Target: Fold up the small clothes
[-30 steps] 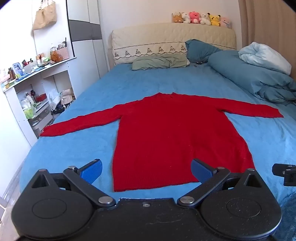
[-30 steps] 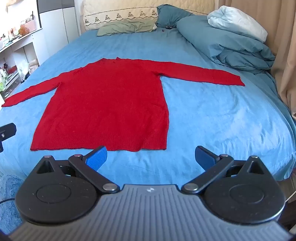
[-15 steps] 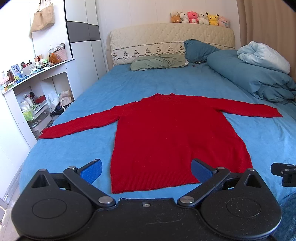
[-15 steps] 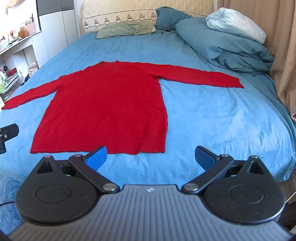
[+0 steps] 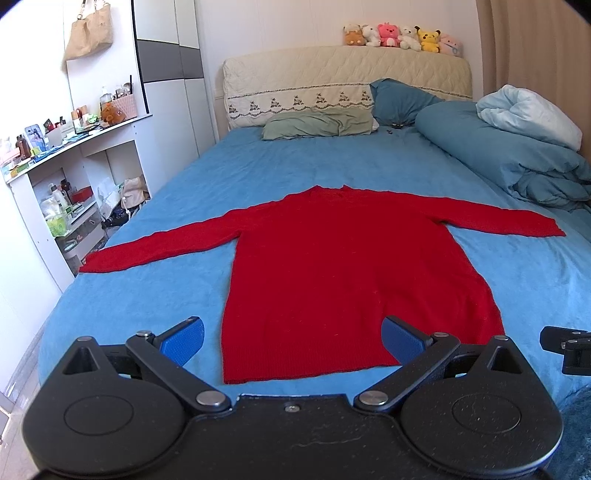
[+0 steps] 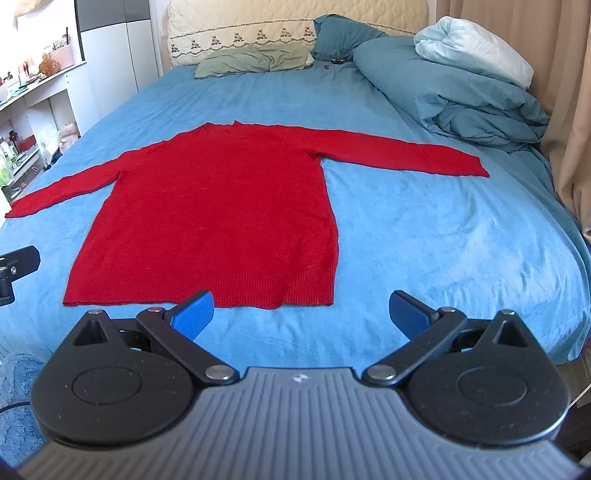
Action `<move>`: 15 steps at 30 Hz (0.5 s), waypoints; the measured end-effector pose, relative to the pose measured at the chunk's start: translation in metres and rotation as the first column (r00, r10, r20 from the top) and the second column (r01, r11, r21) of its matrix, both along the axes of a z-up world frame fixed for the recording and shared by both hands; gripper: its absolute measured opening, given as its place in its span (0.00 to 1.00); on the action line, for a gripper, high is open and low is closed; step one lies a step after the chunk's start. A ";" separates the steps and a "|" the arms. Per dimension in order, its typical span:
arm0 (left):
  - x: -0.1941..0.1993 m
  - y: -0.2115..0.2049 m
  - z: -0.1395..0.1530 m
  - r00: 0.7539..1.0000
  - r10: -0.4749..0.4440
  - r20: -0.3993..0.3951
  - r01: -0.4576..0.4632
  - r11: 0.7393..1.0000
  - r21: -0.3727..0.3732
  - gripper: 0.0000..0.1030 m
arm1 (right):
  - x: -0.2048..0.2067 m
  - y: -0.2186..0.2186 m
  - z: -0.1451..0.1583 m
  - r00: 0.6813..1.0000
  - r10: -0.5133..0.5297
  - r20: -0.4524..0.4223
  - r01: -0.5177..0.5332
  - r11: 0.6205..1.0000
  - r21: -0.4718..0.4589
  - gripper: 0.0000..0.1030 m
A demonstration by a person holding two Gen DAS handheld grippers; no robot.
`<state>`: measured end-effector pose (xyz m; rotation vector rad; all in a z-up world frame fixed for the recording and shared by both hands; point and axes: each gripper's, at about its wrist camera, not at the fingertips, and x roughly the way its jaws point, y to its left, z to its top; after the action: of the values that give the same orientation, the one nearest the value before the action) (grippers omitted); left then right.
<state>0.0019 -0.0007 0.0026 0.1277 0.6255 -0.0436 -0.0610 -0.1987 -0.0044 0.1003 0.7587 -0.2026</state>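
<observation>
A red long-sleeved sweater (image 5: 343, 273) lies flat on the blue bed sheet (image 5: 258, 173), sleeves spread out to both sides, hem toward me. It also shows in the right wrist view (image 6: 221, 218). My left gripper (image 5: 291, 341) is open and empty, just short of the hem, its fingers straddling the hem's left part. My right gripper (image 6: 301, 314) is open and empty, in front of the hem's right corner. The tip of the right gripper (image 5: 567, 345) shows at the right edge of the left wrist view.
Pillows (image 5: 321, 123) and a bunched blue duvet (image 5: 509, 155) lie at the bed's head and right side. White shelves (image 5: 66, 192) full of small items stand left of the bed. A curtain (image 6: 569, 122) hangs at the right. Plush toys (image 5: 402, 35) line the headboard.
Both grippers have drifted slightly forward toward the sweater's hem. The sweater has not moved and both grippers stay open.
</observation>
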 end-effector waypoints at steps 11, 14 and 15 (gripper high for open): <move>0.000 0.000 0.000 1.000 0.000 0.001 0.000 1.000 -0.002 1.00 | 0.000 0.001 0.001 1.000 0.004 0.004 -0.004 1.000 -0.004 1.00; -0.001 0.000 0.000 1.000 0.001 0.002 -0.001 1.000 -0.003 1.00 | 0.000 0.001 0.001 1.000 0.004 0.004 -0.004 1.000 -0.005 1.00; -0.001 0.001 0.000 1.000 0.002 0.003 -0.002 1.000 -0.005 1.00 | 0.000 0.001 0.002 1.000 0.005 0.006 -0.005 1.000 -0.006 1.00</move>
<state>0.0012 -0.0001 0.0030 0.1224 0.6226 -0.0433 -0.0606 -0.1974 -0.0025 0.0936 0.7527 -0.2000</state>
